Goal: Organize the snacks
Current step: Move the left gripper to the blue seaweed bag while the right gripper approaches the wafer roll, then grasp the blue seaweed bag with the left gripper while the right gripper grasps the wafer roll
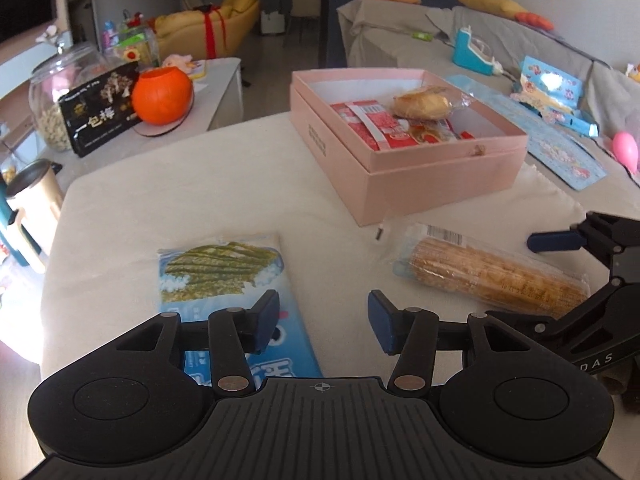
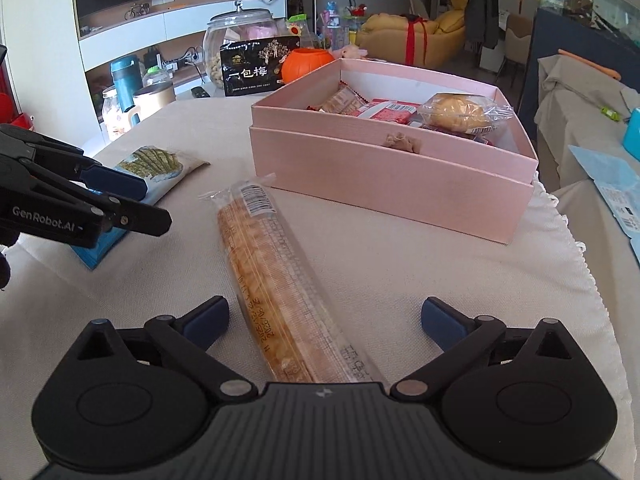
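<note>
A pink box point(image 1: 420, 184) point(image 2: 384, 184) stands open on the white table and holds red snack packs point(image 1: 372, 124) and a wrapped bun point(image 1: 424, 105) point(image 2: 460, 114). A blue seaweed snack bag point(image 1: 224, 276) point(image 2: 156, 168) lies at the near left. My left gripper point(image 1: 323, 322) is open and empty, with its left finger over the bag's right edge. A long clear pack of biscuits point(image 1: 488, 276) point(image 2: 272, 280) lies to the right. My right gripper point(image 2: 325, 320) is open, with a finger on each side of the pack's near end.
A side table at the left holds a glass jar point(image 1: 52, 92), a black plum bag point(image 1: 102, 108) and an orange pumpkin pot point(image 1: 161, 96). A grey sofa point(image 1: 500, 40) with blue items stands behind the box. A mug point(image 1: 32, 196) stands off the table's left edge.
</note>
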A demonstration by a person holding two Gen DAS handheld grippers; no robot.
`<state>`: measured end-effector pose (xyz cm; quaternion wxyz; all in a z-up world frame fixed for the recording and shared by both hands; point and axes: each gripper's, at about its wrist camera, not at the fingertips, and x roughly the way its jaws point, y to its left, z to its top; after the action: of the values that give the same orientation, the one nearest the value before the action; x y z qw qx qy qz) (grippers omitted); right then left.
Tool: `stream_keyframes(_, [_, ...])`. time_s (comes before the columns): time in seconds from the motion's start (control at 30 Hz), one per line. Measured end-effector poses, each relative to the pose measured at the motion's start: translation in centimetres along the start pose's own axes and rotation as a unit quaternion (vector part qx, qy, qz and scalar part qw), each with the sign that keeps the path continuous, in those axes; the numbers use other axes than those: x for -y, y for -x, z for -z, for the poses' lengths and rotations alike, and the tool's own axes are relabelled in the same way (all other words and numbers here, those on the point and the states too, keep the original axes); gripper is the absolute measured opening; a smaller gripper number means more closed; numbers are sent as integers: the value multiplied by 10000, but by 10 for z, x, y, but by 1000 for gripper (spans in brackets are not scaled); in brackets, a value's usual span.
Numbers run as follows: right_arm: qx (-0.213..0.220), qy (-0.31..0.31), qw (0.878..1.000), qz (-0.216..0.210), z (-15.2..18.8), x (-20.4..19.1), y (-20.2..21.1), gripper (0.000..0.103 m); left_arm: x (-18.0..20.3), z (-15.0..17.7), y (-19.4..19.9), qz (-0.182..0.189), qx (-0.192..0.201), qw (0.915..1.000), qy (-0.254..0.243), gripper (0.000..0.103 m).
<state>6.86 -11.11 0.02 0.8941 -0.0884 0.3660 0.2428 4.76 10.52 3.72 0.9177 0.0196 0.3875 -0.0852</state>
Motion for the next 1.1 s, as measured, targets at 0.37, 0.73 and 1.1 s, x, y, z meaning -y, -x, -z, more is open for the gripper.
stream_keyframes(0.37, [1, 1, 10000, 4, 1, 0, 0, 103, -53, 9, -3, -550, -63, 9938, 961, 63])
stream_keyframes(0.73, [2, -12, 10000, 44, 1, 0, 1, 103, -24, 5, -31, -424, -279, 9981, 341, 99])
stream_keyframes(1.1, [-3, -10, 10000, 39, 1, 0, 2, 103, -35, -12, -40, -431, -415, 9976, 341, 93])
